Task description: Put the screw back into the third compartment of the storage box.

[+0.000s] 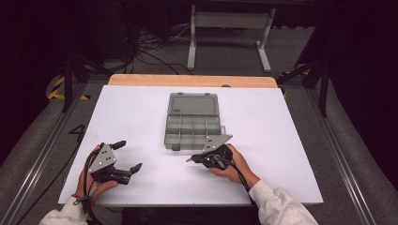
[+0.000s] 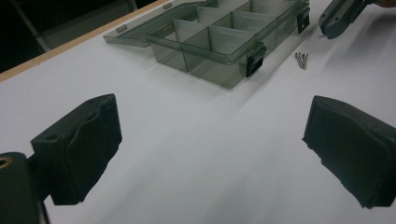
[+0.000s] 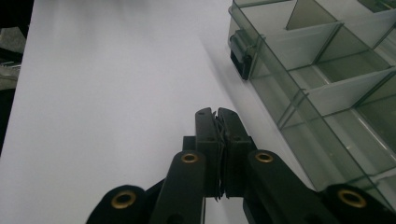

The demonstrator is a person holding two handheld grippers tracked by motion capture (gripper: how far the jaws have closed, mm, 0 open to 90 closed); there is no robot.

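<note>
Small screws [image 2: 301, 59] hard to make out, lying loose on the white table [image 1: 141, 112] just beside the open organizer box [image 1: 193, 123]. At left, left gripper [image 1: 130, 157] resting low, jaws spread wide, nothing between. At right, right gripper [image 1: 189, 159] tilted toward the table, jaws pressed together on something thin, too small to identify.

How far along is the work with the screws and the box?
Done: the box lies open, compartments seemingly empty. In hand: the right gripper is shut on one thin screw. Left: more screws lie beside the box; left gripper open.
</note>
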